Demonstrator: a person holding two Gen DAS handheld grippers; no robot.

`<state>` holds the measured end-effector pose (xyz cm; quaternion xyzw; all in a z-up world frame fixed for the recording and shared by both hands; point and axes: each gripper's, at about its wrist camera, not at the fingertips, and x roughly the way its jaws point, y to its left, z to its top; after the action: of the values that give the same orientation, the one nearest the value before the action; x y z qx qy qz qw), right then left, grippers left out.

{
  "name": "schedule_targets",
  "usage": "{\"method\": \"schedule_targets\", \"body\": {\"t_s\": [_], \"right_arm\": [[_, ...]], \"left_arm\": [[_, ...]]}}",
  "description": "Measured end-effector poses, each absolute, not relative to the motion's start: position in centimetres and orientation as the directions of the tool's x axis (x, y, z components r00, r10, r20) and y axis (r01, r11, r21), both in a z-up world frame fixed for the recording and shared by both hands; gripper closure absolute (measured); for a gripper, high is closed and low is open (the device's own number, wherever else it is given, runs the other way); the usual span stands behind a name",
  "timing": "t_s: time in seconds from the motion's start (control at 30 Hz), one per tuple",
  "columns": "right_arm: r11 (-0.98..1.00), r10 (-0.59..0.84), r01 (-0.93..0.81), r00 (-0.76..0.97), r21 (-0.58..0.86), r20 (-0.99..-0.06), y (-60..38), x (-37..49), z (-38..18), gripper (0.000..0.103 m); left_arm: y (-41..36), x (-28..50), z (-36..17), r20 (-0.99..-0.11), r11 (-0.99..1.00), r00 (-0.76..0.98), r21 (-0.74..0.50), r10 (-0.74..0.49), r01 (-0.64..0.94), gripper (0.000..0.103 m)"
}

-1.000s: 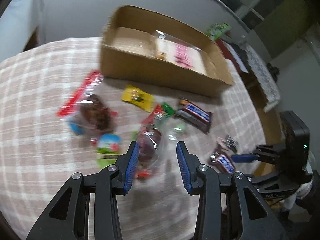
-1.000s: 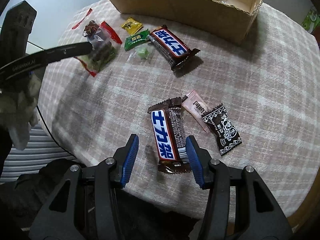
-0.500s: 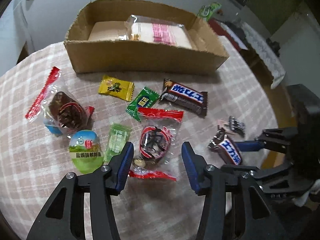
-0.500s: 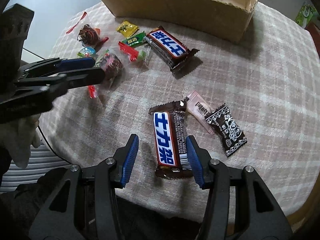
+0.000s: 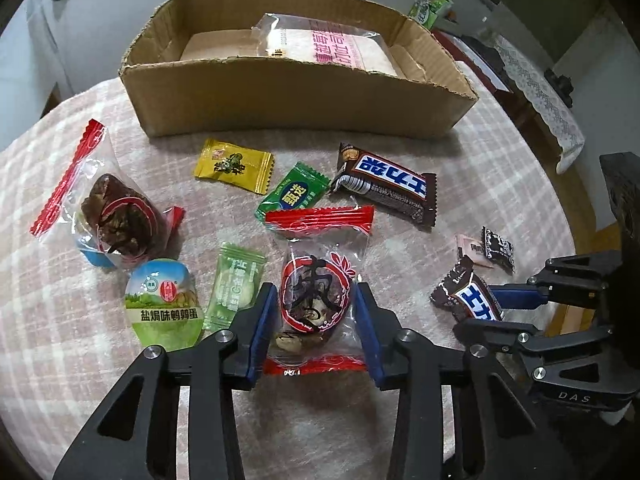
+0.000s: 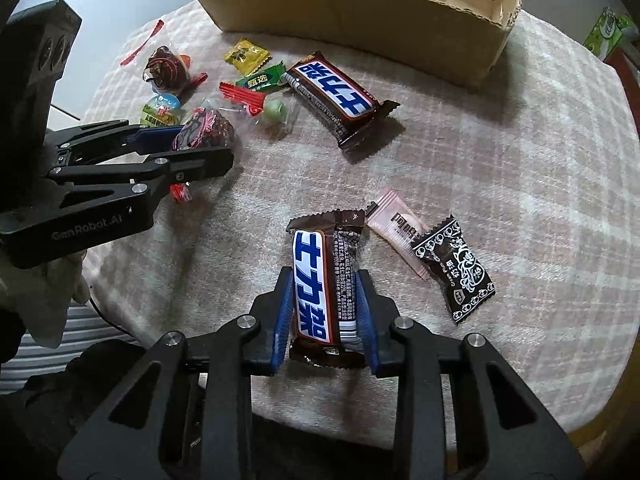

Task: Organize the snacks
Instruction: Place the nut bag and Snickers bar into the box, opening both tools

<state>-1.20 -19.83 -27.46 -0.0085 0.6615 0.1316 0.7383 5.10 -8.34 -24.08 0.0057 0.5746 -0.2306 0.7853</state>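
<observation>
Crinkly clear plastic wrapped the date snack (image 5: 316, 300) that sat between the blue pads of our left gripper (image 5: 316, 332). Its jaws were closing, and the pads looked like they were touching the sides of the bag. We thought this snack was light and squashy. The plastic looked slippery, so we judged it best to squeeze the fat middle and not the thin red ends.

Our right gripper (image 6: 324, 316) had the brown chocolate bar (image 6: 324, 280) between its pads. Its jaws were closing too, and the pads pressed on the long sides near the low end. We thought the bar was firm and a bit heavier, so a side hold suited it.

Both snacks lay on the checked tablecloth (image 5: 500, 168). The cardboard box (image 5: 296, 96) stood at 12 o'clock in the left view. A big pink packet (image 5: 336, 48) already lay inside, toward the right, so the left part looked free.

From the date snack, a pale green candy (image 5: 234, 286) lay just beside the left pad at 9 o'clock, so it could get bumped. A black candy (image 6: 456, 270) and a pink candy (image 6: 396, 228) lay near the bar at 2 o'clock. In the right view the table edge (image 6: 592, 412) curved at 5 o'clock. Straight up looked like the clear way to go.
</observation>
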Motion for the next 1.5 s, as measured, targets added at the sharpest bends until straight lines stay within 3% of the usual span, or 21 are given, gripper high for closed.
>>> {"method": "schedule_targets", "body": {"t_s": [0.93, 1.5], "right_arm": [[0.967, 0.253, -0.127, 0.344, 0.222, -0.904, -25.0, 3.5, -16.3, 0.072], [0.984, 0.180, -0.079, 0.397, 0.162, -0.900, -27.3, 12.3, -15.8, 0.072]], "left_arm": [[-7.2, 8.9, -14.9, -0.803, 0.882, 0.408, -0.289, -0.435, 0.373, 0.068], [-6.3, 16.0, -14.9, -0.808, 0.912, 0.445, -0.263, -0.387, 0.315, 0.068]]}}
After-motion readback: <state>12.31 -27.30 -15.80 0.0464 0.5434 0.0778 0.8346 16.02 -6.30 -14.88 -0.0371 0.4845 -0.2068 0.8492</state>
